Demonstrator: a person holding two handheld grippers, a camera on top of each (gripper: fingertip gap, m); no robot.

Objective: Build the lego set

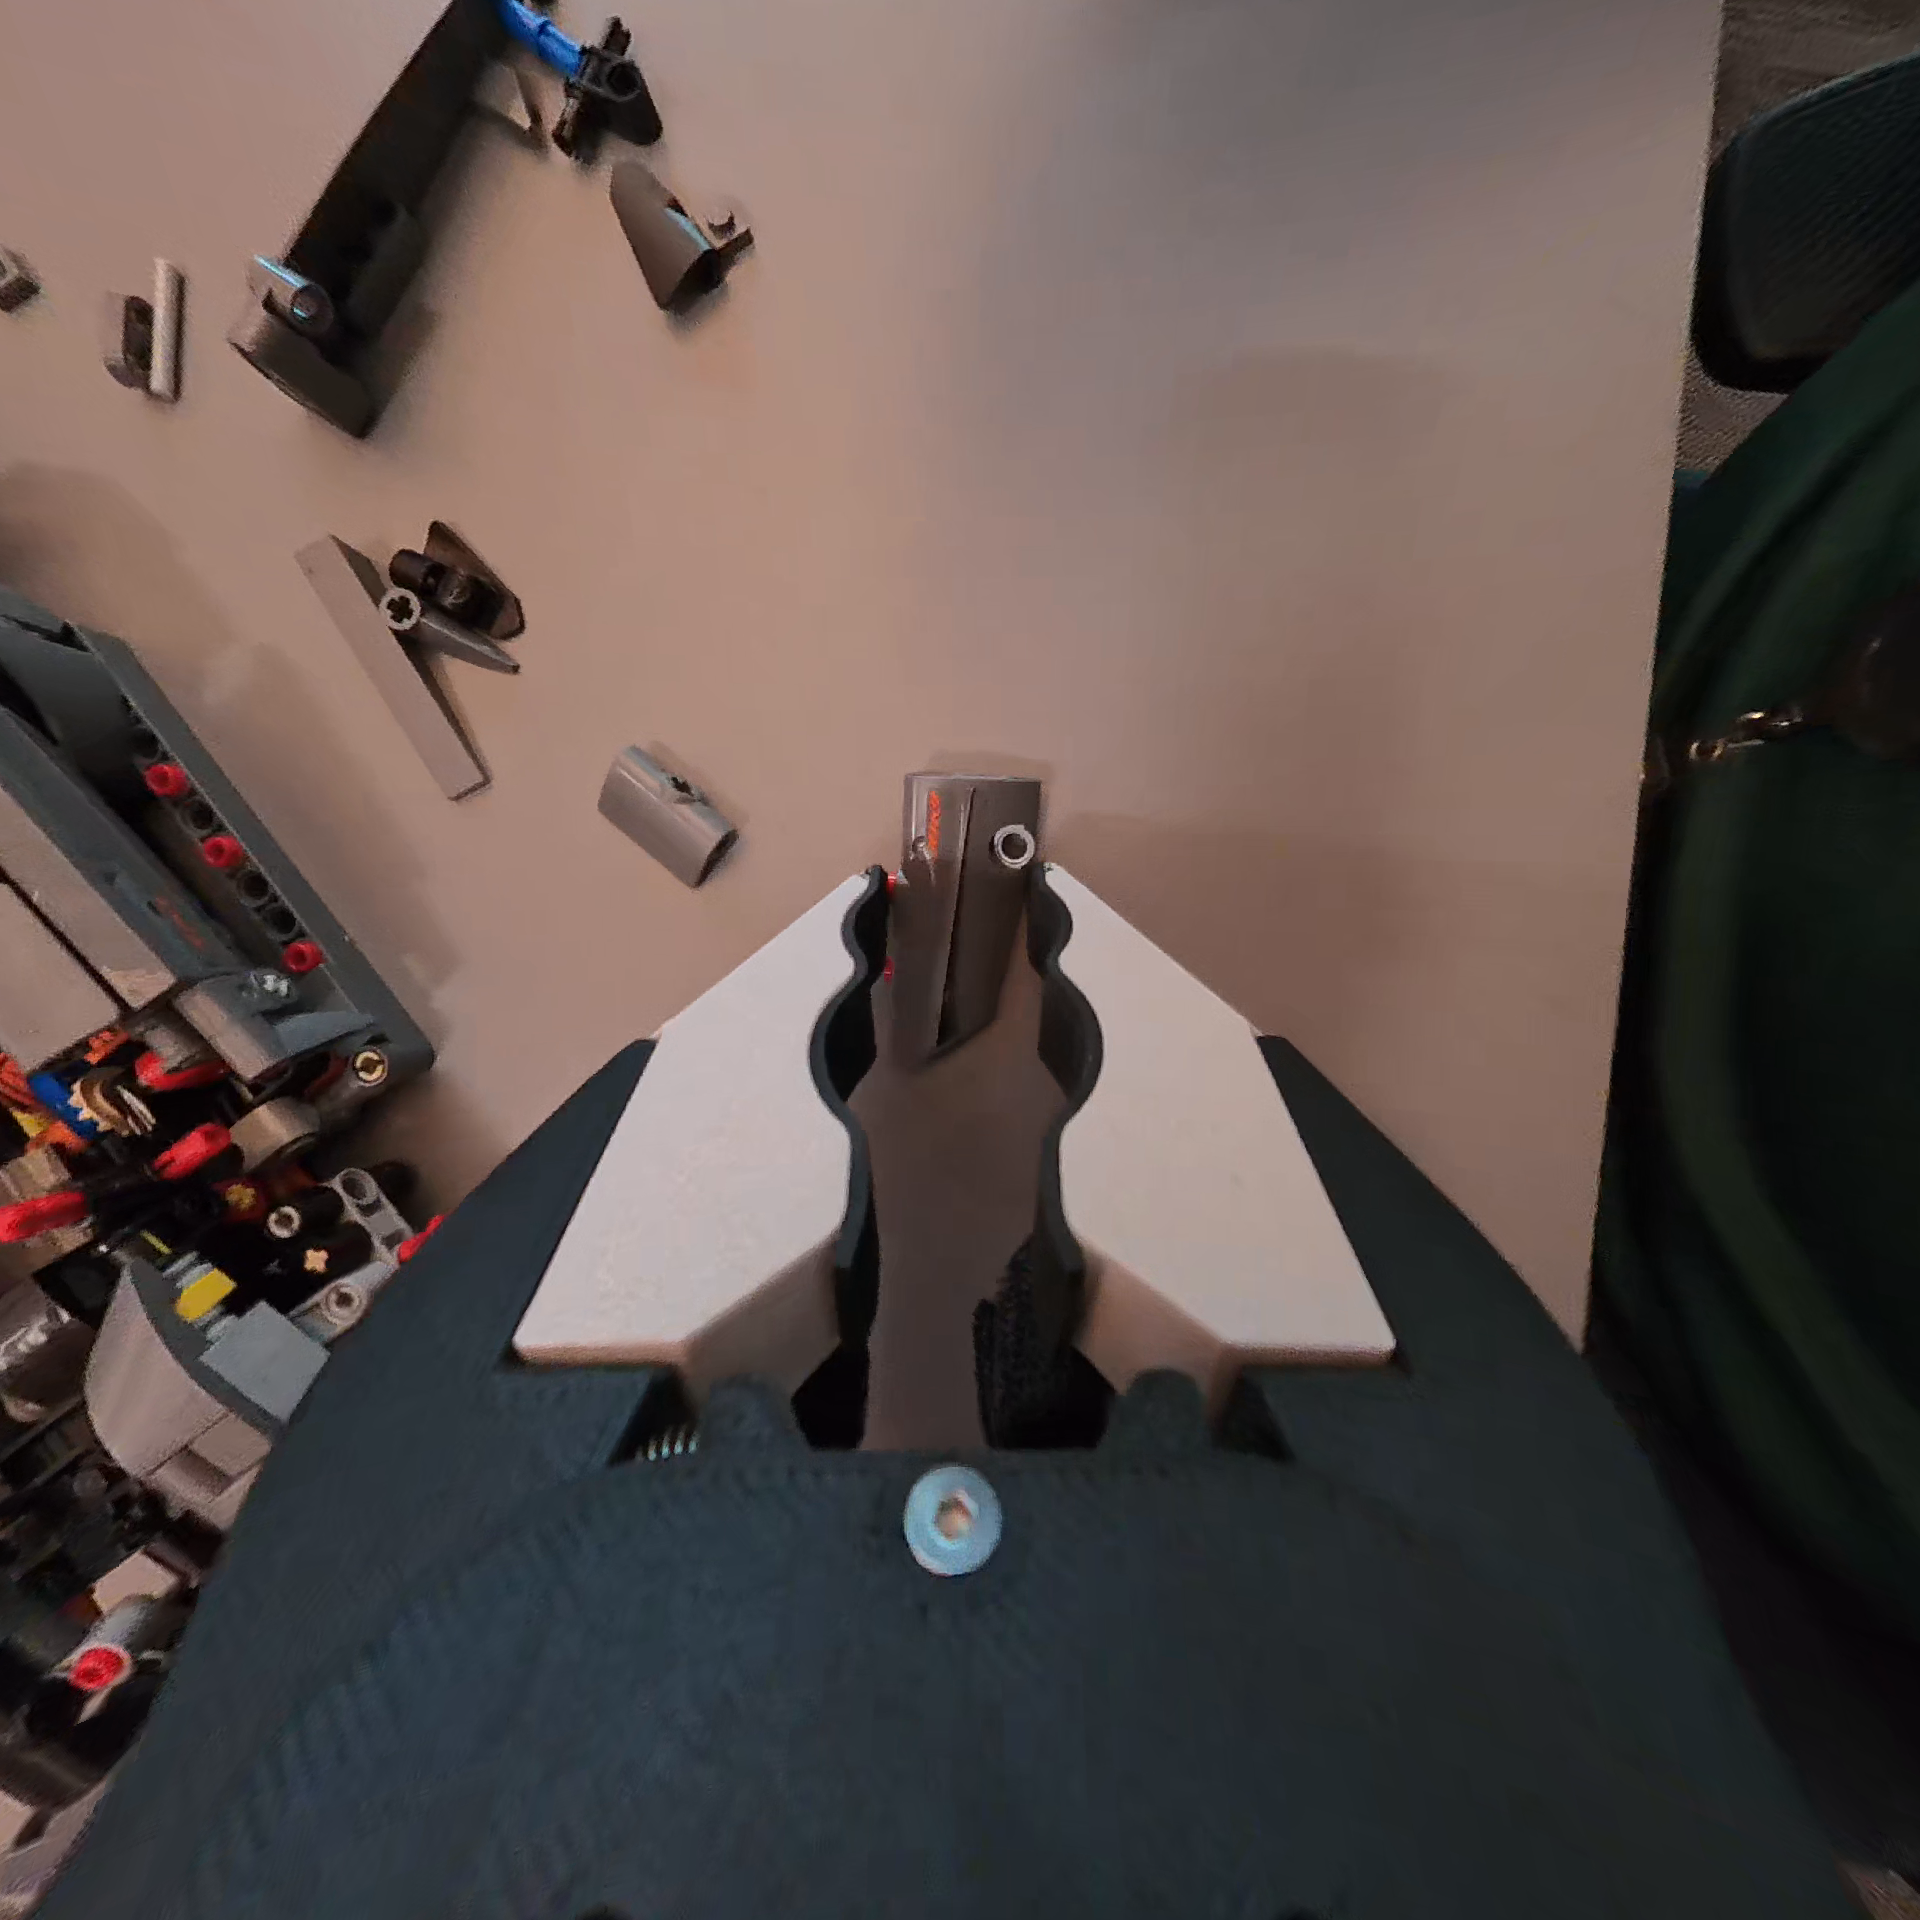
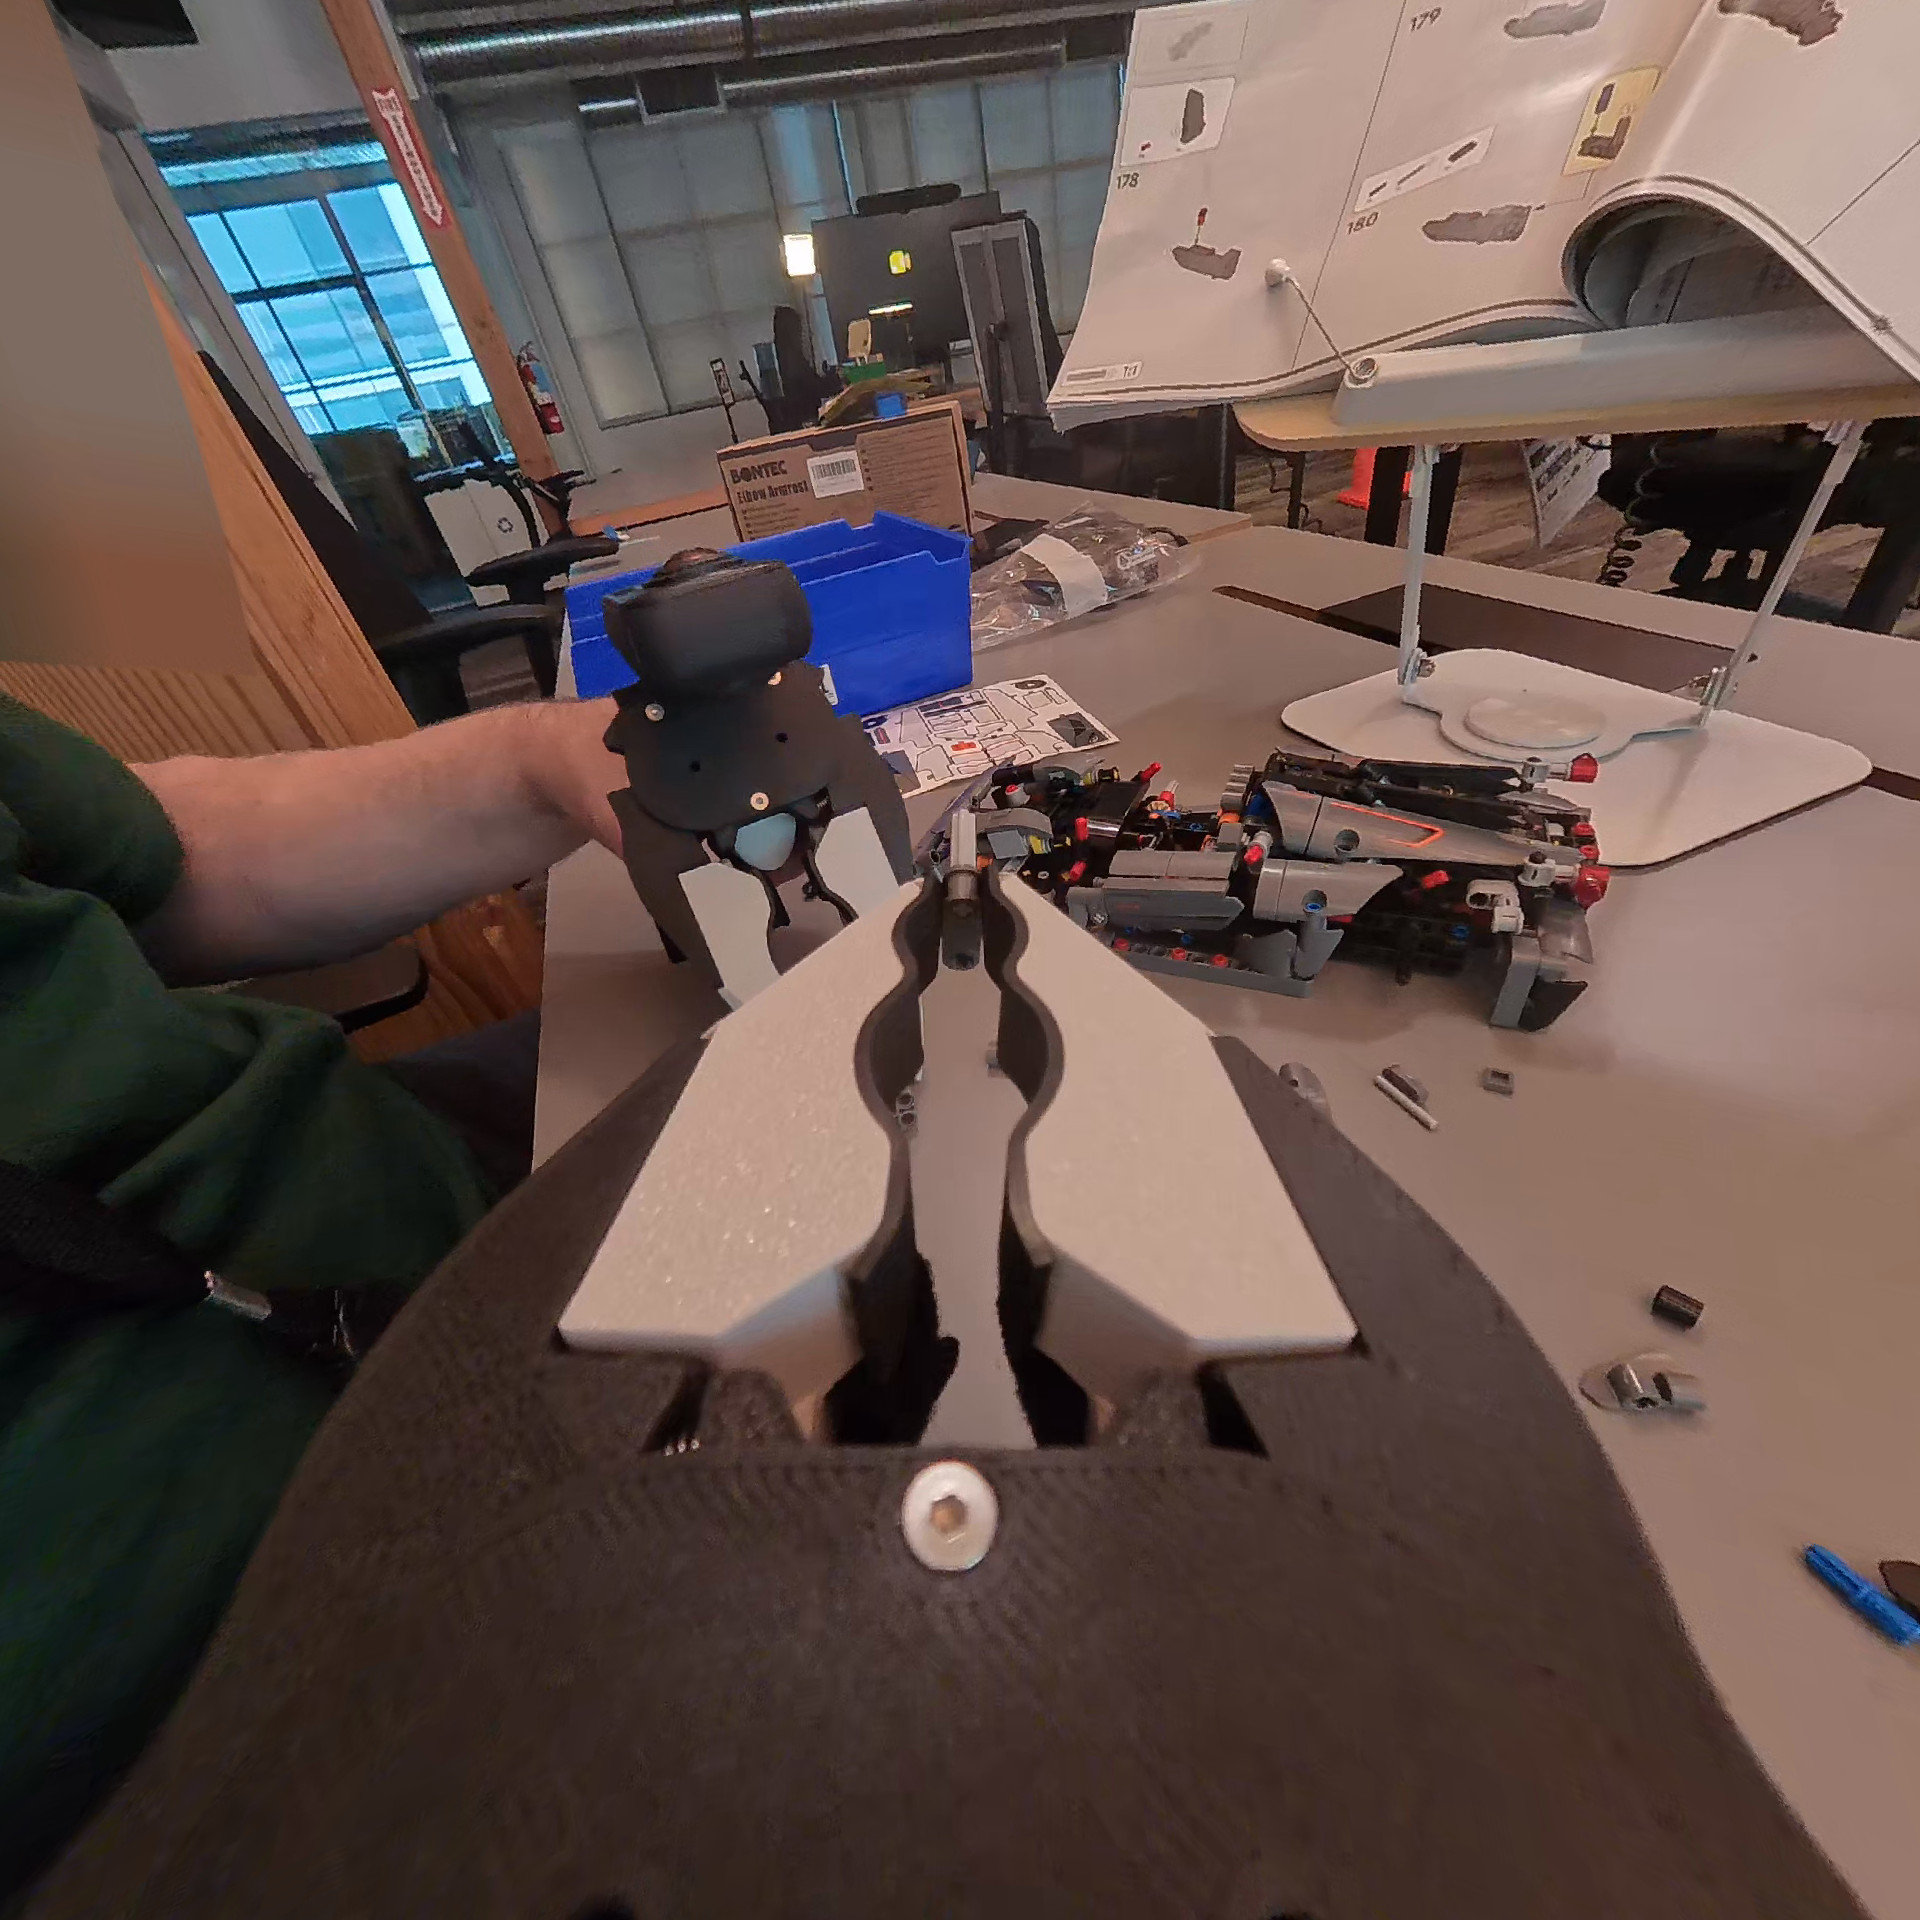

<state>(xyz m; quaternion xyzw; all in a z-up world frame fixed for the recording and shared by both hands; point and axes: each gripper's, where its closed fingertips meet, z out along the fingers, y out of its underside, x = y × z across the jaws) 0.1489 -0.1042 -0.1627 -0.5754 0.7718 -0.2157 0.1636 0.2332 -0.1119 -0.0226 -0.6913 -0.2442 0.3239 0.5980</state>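
While the half-built car model [image 2: 1340, 894] lies mid-surface with loose pieces [image 1: 665, 816] still scattered, much assembly remains. Left claw [image 1: 958, 883] points steeply down near the surface's edge, pinching a grey panel piece [image 1: 961, 914]. Right claw [image 2: 961, 894], held nearly level, pinches a small grey pin connector [image 2: 958, 920].

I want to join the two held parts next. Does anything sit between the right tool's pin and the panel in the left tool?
Nothing visible does. The right tool holds the pin in open air, and the left tool holds the panel over bare table. The loose pieces lie off to the side.
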